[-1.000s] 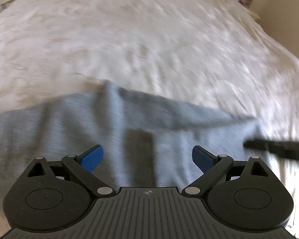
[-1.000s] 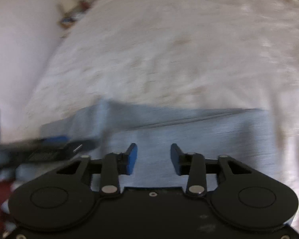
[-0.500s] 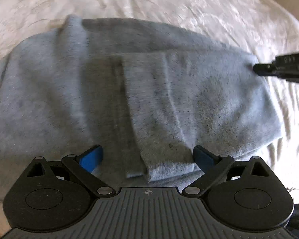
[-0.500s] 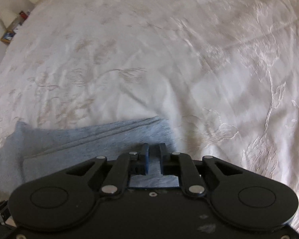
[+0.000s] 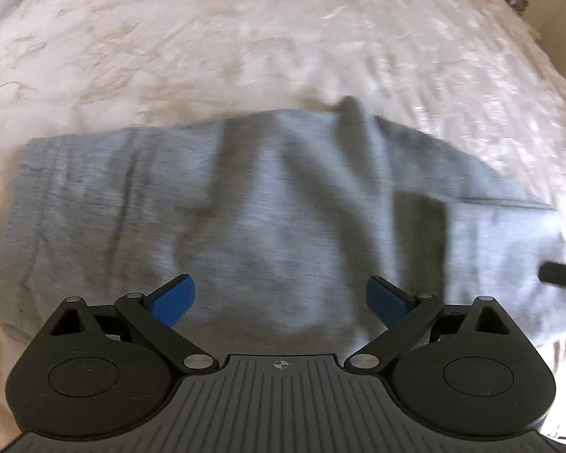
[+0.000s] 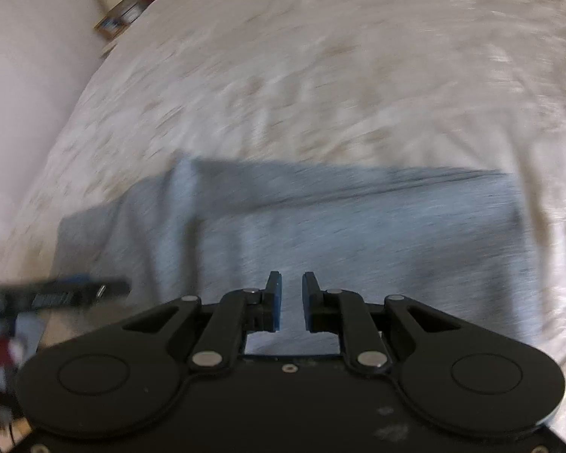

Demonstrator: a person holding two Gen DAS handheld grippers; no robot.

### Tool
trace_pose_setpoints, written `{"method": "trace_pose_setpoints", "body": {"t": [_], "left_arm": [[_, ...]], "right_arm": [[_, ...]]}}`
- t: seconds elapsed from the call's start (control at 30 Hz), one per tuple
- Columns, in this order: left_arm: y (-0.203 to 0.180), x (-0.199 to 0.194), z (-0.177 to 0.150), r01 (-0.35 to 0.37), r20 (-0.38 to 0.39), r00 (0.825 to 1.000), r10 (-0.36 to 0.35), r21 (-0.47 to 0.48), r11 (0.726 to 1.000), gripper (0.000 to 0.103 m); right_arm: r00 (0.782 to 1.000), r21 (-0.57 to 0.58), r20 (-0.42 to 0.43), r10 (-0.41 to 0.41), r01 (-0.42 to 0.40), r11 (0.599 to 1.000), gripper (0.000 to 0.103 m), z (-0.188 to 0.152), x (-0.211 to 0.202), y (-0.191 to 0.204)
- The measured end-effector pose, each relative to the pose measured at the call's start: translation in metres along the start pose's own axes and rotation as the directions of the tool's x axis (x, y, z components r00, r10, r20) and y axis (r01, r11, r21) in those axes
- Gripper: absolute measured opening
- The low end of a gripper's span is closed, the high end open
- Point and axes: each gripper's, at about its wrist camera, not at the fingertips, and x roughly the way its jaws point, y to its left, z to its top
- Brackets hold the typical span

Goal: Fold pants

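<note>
Grey sweatpants [image 5: 275, 219] lying folded across the white embroidered bedspread [image 5: 283, 37]; left gripper [image 5: 279, 300] hovering near, spread wide, gripping nothing; right gripper [image 6: 291, 300] narrowed to a slit after just closing, nothing visibly pinched; seemingly between folds; next needing an edge pinched and carried over.

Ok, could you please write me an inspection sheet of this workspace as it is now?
Surface: white patterned bedcover, wrinkled.
Job's things: grey pants, lying partly folded on the bedcover; the folds are blurred.
Clutter: small items beside the bed's far edge, too blurred to name.
Grippers: left claw wide open above the pants, empty; right claw has just been closing and shows a narrow gap, no cloth seen between its pads.
Cables: nothing seen.
Surroundings: pale wall beside the bed.
</note>
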Motion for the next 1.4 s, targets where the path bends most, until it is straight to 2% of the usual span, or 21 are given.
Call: {"method": "trace_pose_setpoints", "body": {"t": [0.1,0.2,0.33,0.5,0.77,0.93,1.0,1.07,1.23,1.4], "left_arm": [[0.015,0.019,-0.008,-0.016,-0.090,0.996,0.019,0.041,0.999,0.099],[0.011,0.024,-0.028,-0.033,-0.102,0.993,0.050,0.166,0.986,0.102],[0.022,0.019,-0.042,0.021,-0.086,0.996,-0.009,0.135,0.991,0.102],[0.037,0.016,-0.041,0.070,-0.088,0.994,-0.059,0.122,0.990,0.102],[0.067,0.013,-0.048,0.127,-0.072,0.990,-0.118,0.131,0.983,0.102],[0.085,0.005,-0.052,0.177,-0.056,0.984,-0.171,0.123,0.977,0.102],[0.099,-0.007,-0.053,0.236,-0.025,0.972,-0.234,0.088,0.968,0.102],[0.121,-0.023,-0.056,0.281,0.024,0.959,-0.282,0.039,0.959,0.102],[0.189,-0.052,-0.052,0.285,0.146,0.952,-0.270,-0.089,0.954,0.102],[0.262,-0.052,-0.038,0.261,0.192,0.958,-0.215,-0.264,0.928,0.102]], "right_arm": [[1.000,-0.045,-0.026,0.017,-0.018,0.999,0.016,-0.005,0.006,0.030],[0.998,-0.063,-0.051,0.033,-0.036,0.997,0.016,-0.003,0.017,0.052],[0.996,-0.094,-0.074,0.048,-0.055,0.994,0.016,0.002,0.036,0.079],[0.995,-0.120,-0.090,0.040,-0.050,0.992,0.016,0.021,0.073,0.106],[0.993,-0.087,-0.101,-0.064,0.056,0.995,0.014,0.079,0.144,0.116],[0.989,-0.097,-0.088,-0.121,0.112,0.989,0.012,0.105,0.163,0.117],[0.989,-0.087,-0.069,-0.134,0.128,0.988,0.012,0.108,0.160,0.117],[0.991,-0.078,-0.045,-0.126,0.122,0.989,0.018,0.105,0.150,0.119],[0.997,-0.096,-0.031,-0.068,0.065,0.993,0.022,0.074,0.113,0.129],[0.997,-0.082,-0.079,-0.023,0.017,0.997,0.030,0.033,0.091,0.133]]}}
